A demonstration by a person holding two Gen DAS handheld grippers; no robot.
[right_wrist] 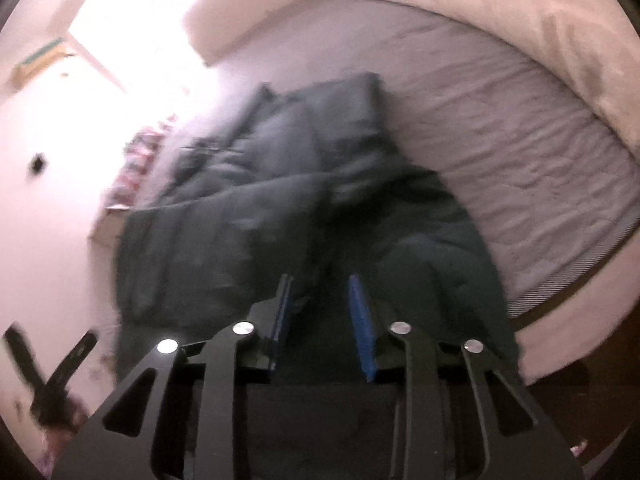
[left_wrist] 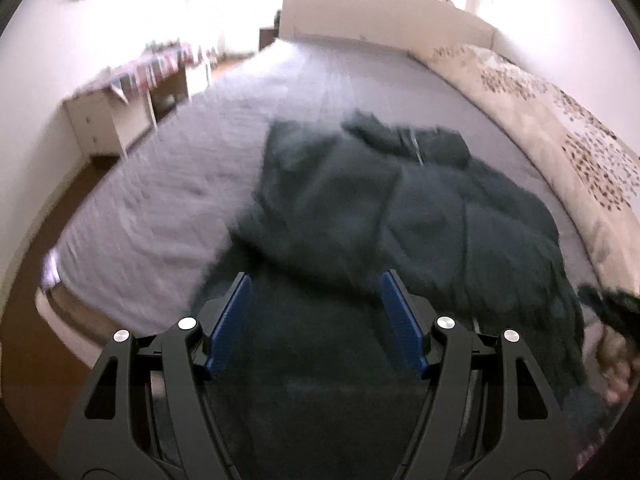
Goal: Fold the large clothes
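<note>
A large dark padded jacket [left_wrist: 384, 216] lies crumpled on the grey bed sheet [left_wrist: 168, 184]; it also shows in the right wrist view [right_wrist: 256, 208]. My left gripper [left_wrist: 316, 280] is open, its blue pads wide apart above the jacket's near edge, with nothing between them. My right gripper [right_wrist: 320, 280] is partly open with a narrow gap between the blue pads, just above dark jacket fabric; I cannot see any cloth pinched. Both views are motion-blurred.
A cream floral quilt [left_wrist: 568, 128] lies along the bed's right side and shows in the right wrist view [right_wrist: 560, 24]. A white desk [left_wrist: 120, 108] stands left of the bed. The headboard [left_wrist: 380, 12] is at the far end. Brown floor [left_wrist: 28, 280] borders the bed.
</note>
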